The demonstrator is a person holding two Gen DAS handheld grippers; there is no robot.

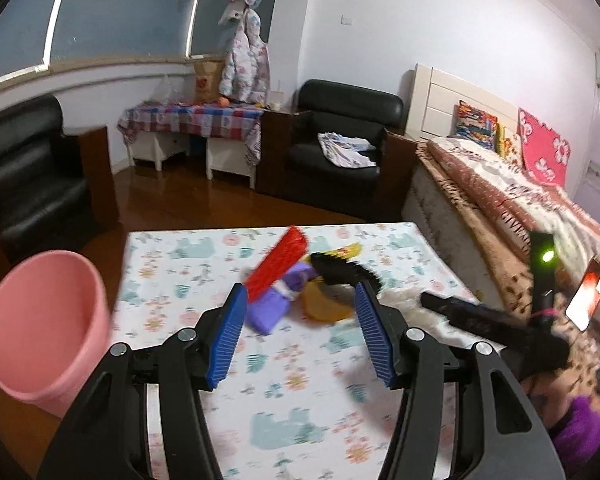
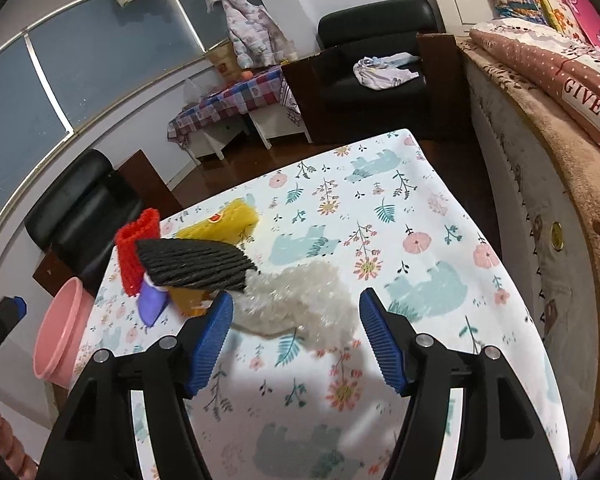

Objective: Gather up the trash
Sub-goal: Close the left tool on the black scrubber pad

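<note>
Bed (image 1: 500,208) along the right side of the room, covered with patterned blankets and pillows. Two black armchairs: one (image 1: 340,140) at the far wall with a crumpled cloth on its seat, one (image 1: 28,184) at the left. Small side table (image 1: 192,120) under a checked cloth between them, below the window.

Worktop (image 1: 300,360) in the foreground, covered with a floral and bear-print cloth. Pink bin (image 1: 44,320) just beside the left edge of the worktop, mouth tilted toward the camera, interior showing nothing.

Trash in a loose heap near the far left part of the worktop. Clear crinkled plastic wrap (image 2: 300,300) flat on the cloth at the right of the heap. Black ribbed foam piece (image 2: 196,264) on top of the heap, overlapping the wrap's edge. Red mesh sleeve (image 1: 278,264) tilted up against the heap. Yellow mesh piece (image 2: 224,222) at the far side. Purple wrapper (image 1: 276,304) and orange piece (image 1: 324,304) partly under the black foam.

Left claw (image 1: 298,332) spread wide above the worktop, nothing between the pads, aimed at the heap. Right claw (image 2: 296,338) likewise spread wide, pads clear of everything, the plastic wrap lying just ahead of and between the fingertips.
</note>
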